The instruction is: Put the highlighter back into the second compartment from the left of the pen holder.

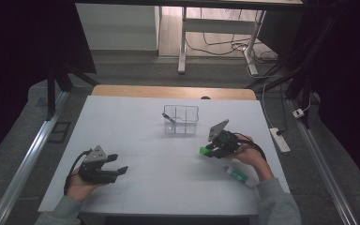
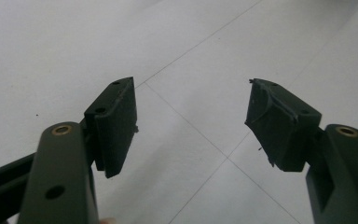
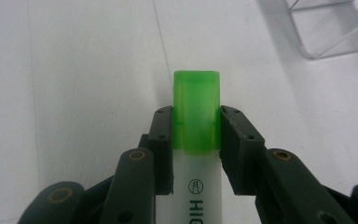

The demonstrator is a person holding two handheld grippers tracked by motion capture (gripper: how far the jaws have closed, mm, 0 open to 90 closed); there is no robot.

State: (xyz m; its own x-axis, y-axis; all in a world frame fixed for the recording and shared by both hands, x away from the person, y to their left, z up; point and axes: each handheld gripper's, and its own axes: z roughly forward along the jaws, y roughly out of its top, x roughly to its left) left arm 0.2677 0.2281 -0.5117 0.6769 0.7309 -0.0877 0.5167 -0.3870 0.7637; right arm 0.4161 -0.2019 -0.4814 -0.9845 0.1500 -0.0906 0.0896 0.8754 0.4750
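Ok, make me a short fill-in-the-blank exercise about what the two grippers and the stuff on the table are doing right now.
1. The right gripper is shut on a highlighter whose cap is ____.
2. The left gripper has its jaws ____, with nothing between them.
3. The clear organizer box stands on the ____ table, beyond both grippers.
4. A second marker lies on the table beside the person's ____ forearm.

Missing words: green; open; white; right
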